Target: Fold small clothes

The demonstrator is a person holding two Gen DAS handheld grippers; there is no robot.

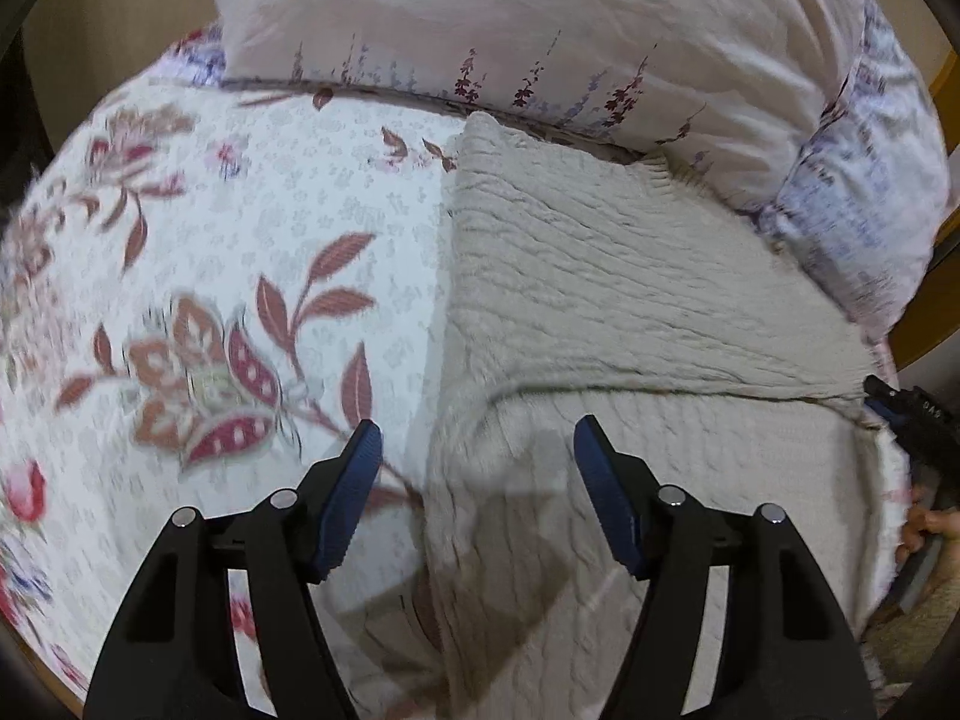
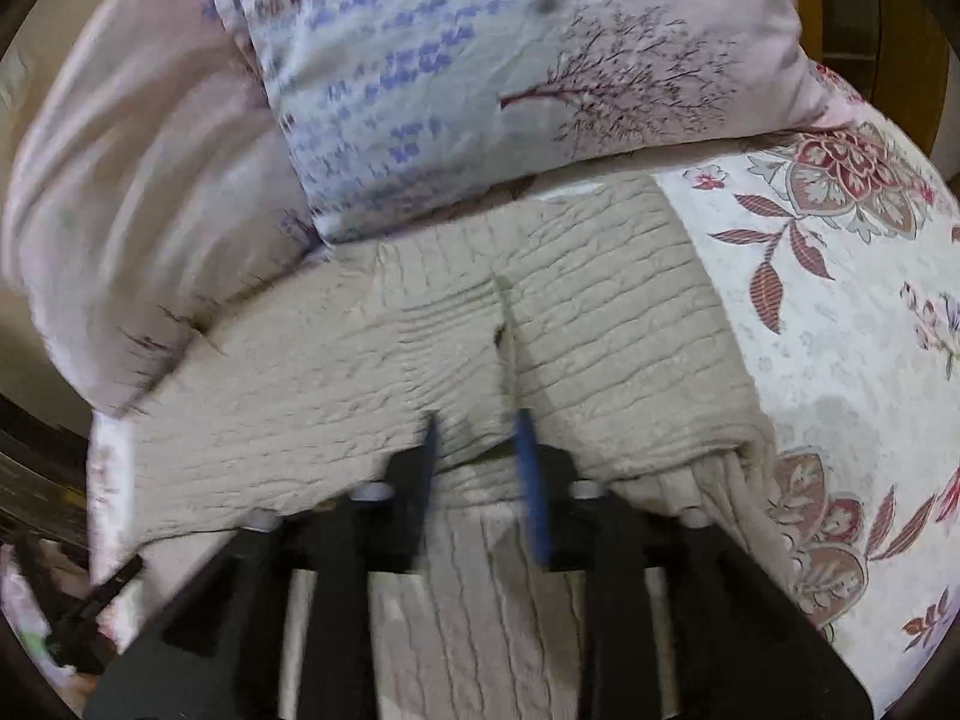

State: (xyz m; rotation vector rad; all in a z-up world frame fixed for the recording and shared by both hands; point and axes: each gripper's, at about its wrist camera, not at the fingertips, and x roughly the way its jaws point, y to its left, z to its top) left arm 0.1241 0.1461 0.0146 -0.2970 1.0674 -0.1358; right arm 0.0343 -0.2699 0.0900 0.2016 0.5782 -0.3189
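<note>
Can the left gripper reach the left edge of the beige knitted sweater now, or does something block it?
Probably yes. The left gripper hangs open just above the sweater edge, with only flowered bedspread beside it; nothing lies between.

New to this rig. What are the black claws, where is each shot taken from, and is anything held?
No robot: a person carries a two-finger gripper in each hand, with a fisheye camera looking along the fingers. One view shows the left gripper, the other the right gripper. Both hang over a beige knit sweater lying on a floral bedspread, with pillows behind. The left gripper's jaws stand apart, holding nothing. The right gripper's blue pads straddle a sweater fold; the blur hides whether they press it.
</note>
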